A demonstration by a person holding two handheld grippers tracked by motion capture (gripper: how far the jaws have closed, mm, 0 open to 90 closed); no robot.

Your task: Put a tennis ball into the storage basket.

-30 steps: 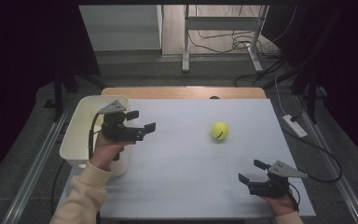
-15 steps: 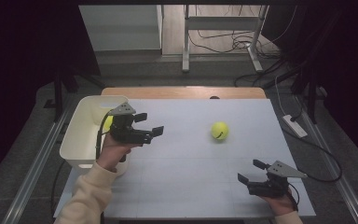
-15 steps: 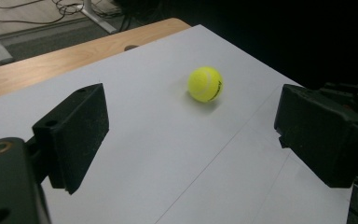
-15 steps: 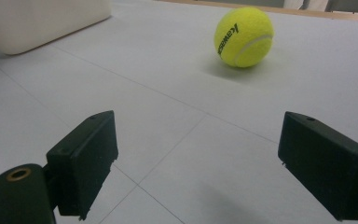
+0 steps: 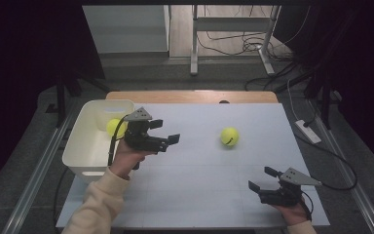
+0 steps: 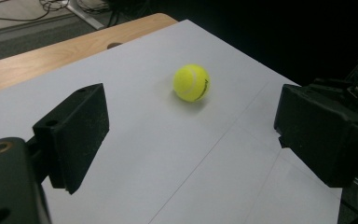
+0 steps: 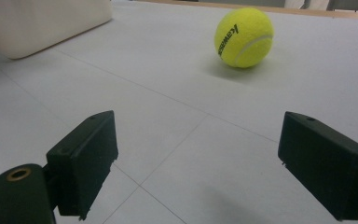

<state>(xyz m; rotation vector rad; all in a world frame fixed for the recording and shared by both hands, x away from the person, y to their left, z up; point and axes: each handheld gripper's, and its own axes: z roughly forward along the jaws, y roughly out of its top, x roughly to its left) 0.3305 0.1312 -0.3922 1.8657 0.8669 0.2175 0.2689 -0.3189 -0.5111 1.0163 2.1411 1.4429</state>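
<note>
Yellow and fuzzy, a tennis ball (image 5: 229,136) lies free on the white counter (image 5: 199,195), right of centre and nearer the far edge, with nothing touching it. The left hand-held gripper (image 5: 168,131) hangs above the counter just right of a cream plastic bin (image 5: 80,156), pointing toward the ball but well short of it. Its jaws stand wide apart with only bare counter between them; in the left gripper view the ball (image 6: 191,82) sits ahead, between the two black jaws and well beyond their tips. A second yellow ball (image 5: 113,127) rests inside the bin against its far wall, partly hidden behind the gripper's cable. The right hand-held gripper (image 5: 262,178) is low near the counter's near right corner, held in the person's hand (image 5: 292,212), apparently resting on or just above the surface, though the high view does not settle which. Its jaws are also spread wide and hold nothing. In the right gripper view the ball (image 7: 244,37) lies well ahead, and the bin's wall (image 7: 42,21) shows at the upper left.
</note>
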